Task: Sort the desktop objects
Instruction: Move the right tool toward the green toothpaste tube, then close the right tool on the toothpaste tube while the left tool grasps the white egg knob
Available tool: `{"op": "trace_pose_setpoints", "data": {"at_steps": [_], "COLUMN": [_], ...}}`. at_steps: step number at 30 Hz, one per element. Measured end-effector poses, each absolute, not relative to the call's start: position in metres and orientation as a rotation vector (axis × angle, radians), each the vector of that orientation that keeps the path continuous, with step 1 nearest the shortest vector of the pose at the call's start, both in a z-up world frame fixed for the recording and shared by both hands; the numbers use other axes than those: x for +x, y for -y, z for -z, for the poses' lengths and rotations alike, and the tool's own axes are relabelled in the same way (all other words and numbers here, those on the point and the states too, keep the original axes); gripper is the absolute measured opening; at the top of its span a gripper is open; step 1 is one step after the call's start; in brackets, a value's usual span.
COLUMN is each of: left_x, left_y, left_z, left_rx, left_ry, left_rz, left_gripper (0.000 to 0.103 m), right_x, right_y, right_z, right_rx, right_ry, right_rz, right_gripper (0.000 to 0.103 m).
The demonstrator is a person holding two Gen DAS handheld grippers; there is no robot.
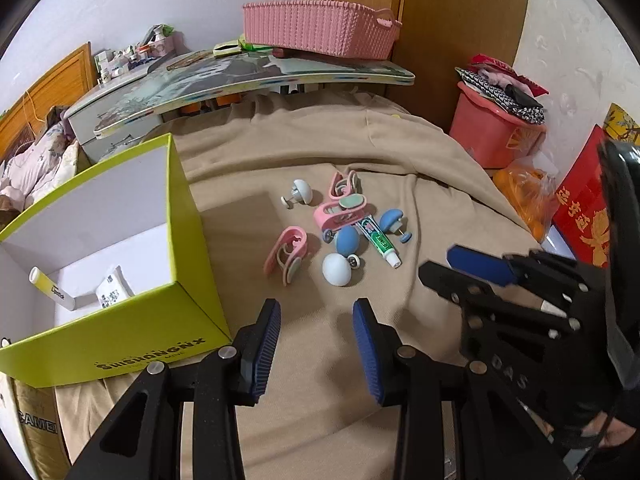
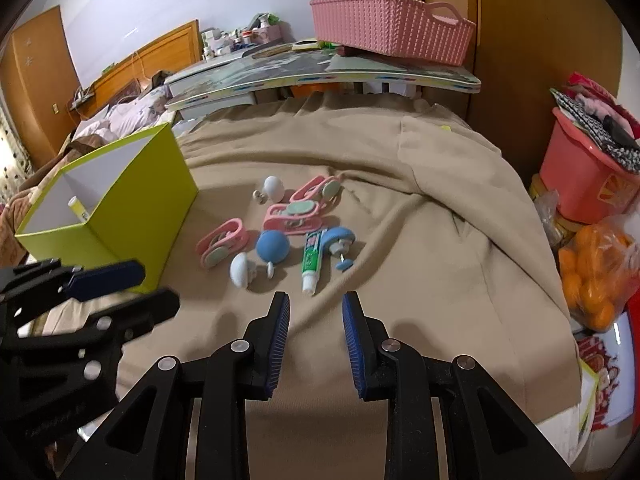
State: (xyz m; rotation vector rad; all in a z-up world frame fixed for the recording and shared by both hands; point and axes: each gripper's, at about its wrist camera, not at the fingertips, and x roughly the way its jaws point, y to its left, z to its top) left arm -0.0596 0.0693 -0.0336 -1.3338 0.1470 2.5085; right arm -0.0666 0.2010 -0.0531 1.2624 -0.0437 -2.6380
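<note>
On the tan cloth (image 1: 320,144) lies a cluster: a green-and-white toothpaste tube (image 1: 378,240) (image 2: 312,260), three pink clips (image 1: 286,256) (image 2: 222,246), two blue knob hooks (image 1: 346,240) (image 2: 272,246) and two white ones (image 1: 336,270) (image 2: 240,268). To the left stands a lime-green box (image 1: 120,320) (image 2: 132,208). It holds a yellow lip balm tube (image 1: 52,290) and a small white packet (image 1: 114,290). My left gripper (image 1: 318,312) is open just short of the white hook. My right gripper (image 2: 316,300) is open near the toothpaste cap, with nothing between its pads.
A pink woven basket (image 1: 320,28) rests on a printed board (image 1: 248,80) behind the cloth. A red bucket of clothes (image 1: 492,128), a bag of oranges (image 2: 596,276) and a red gift box (image 1: 584,220) crowd the right side. A bed (image 2: 120,116) lies far left.
</note>
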Motion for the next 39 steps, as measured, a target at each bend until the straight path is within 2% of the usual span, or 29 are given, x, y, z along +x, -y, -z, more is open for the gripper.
{"op": "trace_pose_setpoints", "data": {"at_steps": [12,19,31,34,39], "left_x": [-0.065,-0.067,-0.079,-0.083,-0.09], "left_y": [-0.069,-0.07,-0.072,-0.074,-0.077], "left_z": [0.04,0.045,0.051,0.052,0.054], "left_rx": [-1.349,-1.365,-1.36,-1.346,-1.34], "left_ry": [-0.138,-0.137,-0.123,-0.12,-0.125], "left_rz": [-2.503,-2.492,-2.49,-2.488,-2.478], "left_gripper": [0.038,0.038,0.038,0.038,0.038], "right_x": [-0.092,-0.1,-0.112,-0.112,-0.111], "right_y": [-0.192,-0.187,-0.184,-0.186,-0.19], "right_z": [0.067,0.074,0.084,0.085,0.085], "right_rx": [1.226,1.229,1.248,1.244,1.24], "right_ry": [0.009,-0.03,-0.087,-0.084,-0.064], "right_rz": [2.585,2.563,2.555,2.556,2.55], "right_gripper": [0.028,0.021,0.02,0.014,0.013]}}
